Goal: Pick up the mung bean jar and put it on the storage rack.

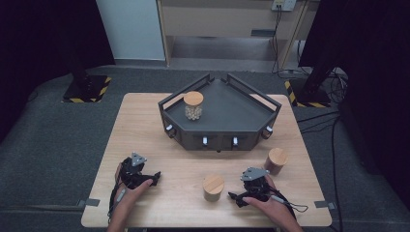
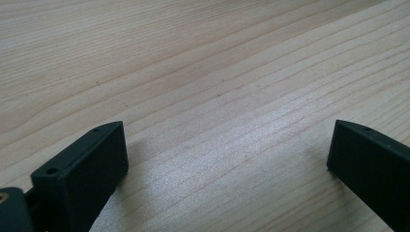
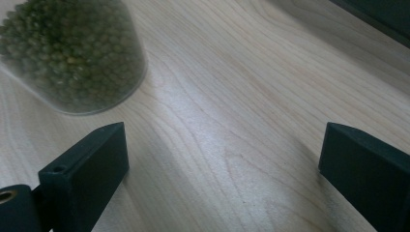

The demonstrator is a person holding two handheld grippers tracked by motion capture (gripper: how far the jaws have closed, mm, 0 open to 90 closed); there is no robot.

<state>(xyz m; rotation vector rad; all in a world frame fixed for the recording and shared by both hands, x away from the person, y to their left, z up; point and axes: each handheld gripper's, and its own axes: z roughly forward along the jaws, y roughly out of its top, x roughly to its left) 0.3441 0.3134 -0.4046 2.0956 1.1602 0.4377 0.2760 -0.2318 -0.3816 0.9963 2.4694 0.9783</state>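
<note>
From above, I hold my left gripper (image 1: 155, 177) low on the near left of the wooden surface (image 1: 159, 140), jaws pointing to the right toward the middle jar (image 1: 213, 187). My right gripper (image 1: 234, 196) sits at the near right, jaws aimed left, and the wood-lidded middle jar stands just off their tips, close but apart. A second jar (image 1: 275, 160) stands behind my right hand (image 1: 263, 203), farther back and to the right. Beyond both grippers sits the dark angular tray (image 1: 227, 116), and inside it, at its left, a third jar (image 1: 193, 105) with a wooden lid and pale contents.

Over to the left gripper view: my left gripper (image 2: 227, 150) has its jaws spread wide, nothing between them, just bare wood grain running ahead and beneath. The tips rest low, right down by the surface.

Now the right gripper view: my right gripper (image 3: 222, 154) also has its jaws wide apart, gripping nothing. Ahead of the left jaw and just outside it stands the middle jar (image 3: 72, 53), clear glass packed with small green beans, upright on the surface. It is near the jaw tip, not touching. A dark edge of the tray (image 3: 382, 14) shows far ahead past the right jaw.
</note>
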